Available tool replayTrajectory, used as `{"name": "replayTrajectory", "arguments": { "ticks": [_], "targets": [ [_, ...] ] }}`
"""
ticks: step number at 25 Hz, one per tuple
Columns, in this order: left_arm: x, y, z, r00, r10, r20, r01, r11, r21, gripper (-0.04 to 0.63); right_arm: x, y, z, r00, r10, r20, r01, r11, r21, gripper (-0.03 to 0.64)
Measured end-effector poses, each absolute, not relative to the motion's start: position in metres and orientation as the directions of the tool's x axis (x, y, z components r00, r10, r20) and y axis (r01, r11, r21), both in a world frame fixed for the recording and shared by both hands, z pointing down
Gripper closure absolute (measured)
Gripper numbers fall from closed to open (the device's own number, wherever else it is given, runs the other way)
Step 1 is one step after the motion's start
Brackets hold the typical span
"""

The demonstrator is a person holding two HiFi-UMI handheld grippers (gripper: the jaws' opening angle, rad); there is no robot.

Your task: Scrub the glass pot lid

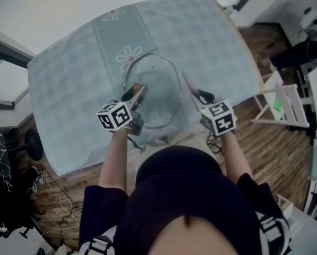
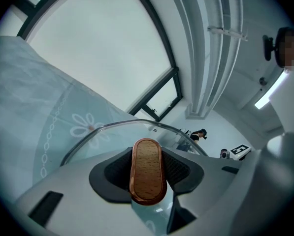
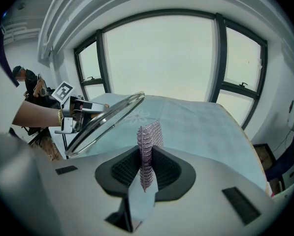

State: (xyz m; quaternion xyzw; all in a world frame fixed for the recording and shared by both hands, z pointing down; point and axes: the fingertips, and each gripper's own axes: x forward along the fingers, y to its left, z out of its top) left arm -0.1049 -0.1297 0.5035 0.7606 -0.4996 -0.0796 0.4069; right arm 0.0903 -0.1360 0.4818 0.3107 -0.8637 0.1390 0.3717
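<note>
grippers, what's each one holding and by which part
The left gripper grips the glass pot lid by its wooden handle; the right gripper pinches a purple mesh scrubber by its lower end.

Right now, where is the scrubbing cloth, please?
Head view: the cloth is pinched in the right gripper, just right of the glass lid the left gripper holds.

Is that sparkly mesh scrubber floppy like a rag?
Probably not very floppy: the mesh scrubber stands up past the jaws without drooping. Its open weave suggests it's light, and its bumpy surface likely grips rather than slips.
</note>
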Motion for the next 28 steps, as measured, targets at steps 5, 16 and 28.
{"name": "replayTrajectory", "arguments": {
  "ticks": [5, 16, 28],
  "targets": [
    [-0.118, -0.123, 0.496, 0.513, -0.831, 0.213, -0.631, -0.197, 0.750, 0.430, 0.078, -0.133, 0.480, -0.535, -0.440, 0.721, -0.631, 0.776, 0.006, 0.540],
    [-0.139, -0.114, 0.486, 0.551, -0.830, 0.088, -0.510, -0.252, 0.822, 0.430, 0.057, -0.120, 0.480, -0.543, -0.414, 0.730, -0.600, 0.800, 0.007, 0.540],
    [-0.166, -0.100, 0.481, 0.566, -0.824, -0.034, -0.381, -0.298, 0.875, 0.430, 0.039, -0.104, 0.478, -0.544, -0.415, 0.729, -0.596, 0.803, 0.012, 0.540]
  ]
}}
